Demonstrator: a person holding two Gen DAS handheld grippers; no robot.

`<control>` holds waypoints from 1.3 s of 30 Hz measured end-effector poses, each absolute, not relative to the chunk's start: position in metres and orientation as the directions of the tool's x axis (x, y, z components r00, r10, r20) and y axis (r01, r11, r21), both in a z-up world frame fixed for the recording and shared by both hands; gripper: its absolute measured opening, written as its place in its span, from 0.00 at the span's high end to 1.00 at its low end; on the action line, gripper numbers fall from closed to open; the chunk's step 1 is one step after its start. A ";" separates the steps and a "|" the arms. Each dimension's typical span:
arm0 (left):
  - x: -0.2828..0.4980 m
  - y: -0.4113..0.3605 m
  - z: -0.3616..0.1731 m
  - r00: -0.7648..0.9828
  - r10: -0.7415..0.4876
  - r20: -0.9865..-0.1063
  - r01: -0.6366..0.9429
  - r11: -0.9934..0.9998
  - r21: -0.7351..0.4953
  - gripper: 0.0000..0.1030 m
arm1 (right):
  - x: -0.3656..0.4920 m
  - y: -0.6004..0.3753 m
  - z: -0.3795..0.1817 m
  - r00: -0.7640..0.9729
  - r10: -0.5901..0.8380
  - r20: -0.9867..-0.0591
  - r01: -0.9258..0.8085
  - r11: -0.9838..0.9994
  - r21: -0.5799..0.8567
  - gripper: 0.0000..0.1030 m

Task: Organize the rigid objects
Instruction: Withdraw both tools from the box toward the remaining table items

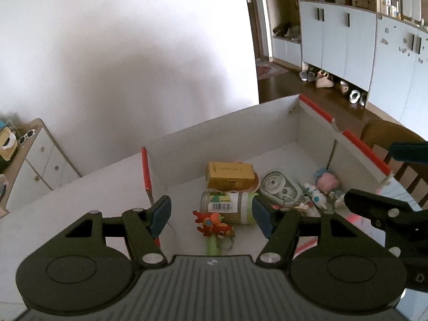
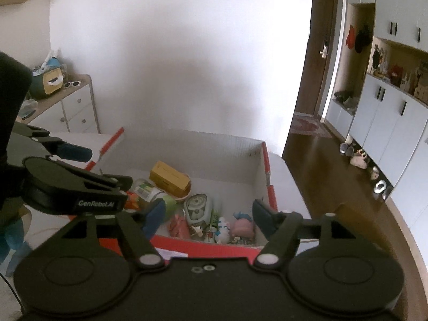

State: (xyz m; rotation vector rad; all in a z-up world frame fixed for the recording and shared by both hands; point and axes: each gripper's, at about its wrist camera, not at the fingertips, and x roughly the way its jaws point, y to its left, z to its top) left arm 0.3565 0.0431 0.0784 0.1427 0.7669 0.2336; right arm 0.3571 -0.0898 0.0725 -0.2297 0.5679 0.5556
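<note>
Both tools, left (image 1: 211,215) and right (image 2: 206,218), gape empty; "CenRobot.AI" marks the left one.

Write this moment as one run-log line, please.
left gripper: open, empty | right gripper: open, empty | box: holds yellow carton, can, toys

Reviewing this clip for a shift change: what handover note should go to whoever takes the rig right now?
Left gripper: open, empty, above the box.
Right gripper: open, empty, at the box's red near edge.
White box holds the yellow carton, jar on its side, red toy, clear case, pink toy.
Done: these are boxed.
Left: cannot tell; nothing loose in view.
</note>
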 end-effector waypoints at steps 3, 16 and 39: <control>0.344 0.037 0.088 0.709 0.262 -0.655 -0.155 0.963 0.218 0.36 | 0.345 -0.095 0.081 0.708 0.440 -0.553 -0.560 0.827 -0.059 0.28; 0.280 0.011 0.109 0.756 0.212 -0.619 -0.107 0.973 0.203 0.26 | 0.290 -0.118 0.099 0.714 0.470 -0.520 -0.585 0.808 -0.073 0.14; 0.206 -0.016 0.053 0.755 0.107 -0.647 -0.047 0.993 0.109 0.20 | 0.253 -0.168 0.048 0.632 0.480 -0.608 -0.590 0.807 0.024 0.00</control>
